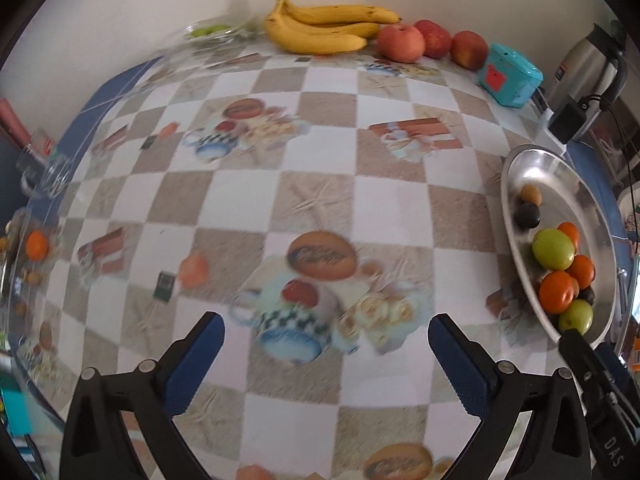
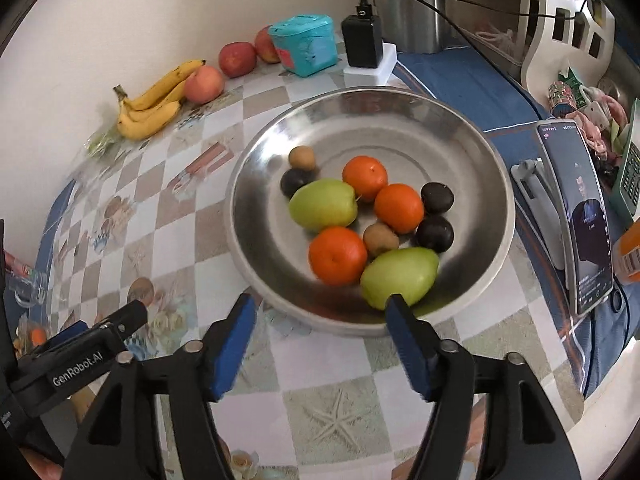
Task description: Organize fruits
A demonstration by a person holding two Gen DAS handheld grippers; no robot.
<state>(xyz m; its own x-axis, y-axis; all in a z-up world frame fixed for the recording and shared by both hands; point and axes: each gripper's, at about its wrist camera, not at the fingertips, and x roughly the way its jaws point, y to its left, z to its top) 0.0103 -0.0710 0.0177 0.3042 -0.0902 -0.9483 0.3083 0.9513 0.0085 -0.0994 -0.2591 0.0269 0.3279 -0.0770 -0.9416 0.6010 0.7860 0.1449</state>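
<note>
Just beyond the open right tool (image 2: 322, 318), fruit-filled steel bowl (image 2: 472, 152).

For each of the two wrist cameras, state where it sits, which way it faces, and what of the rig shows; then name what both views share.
Left wrist: rides the left gripper, facing across the checkered tablecloth toward the bananas; its open blue fingers show.
Right wrist: rides the right gripper, angled down at the steel bowl; its open fingers and the left gripper's side show.
Shared: bowl, bananas, teal box.
</note>
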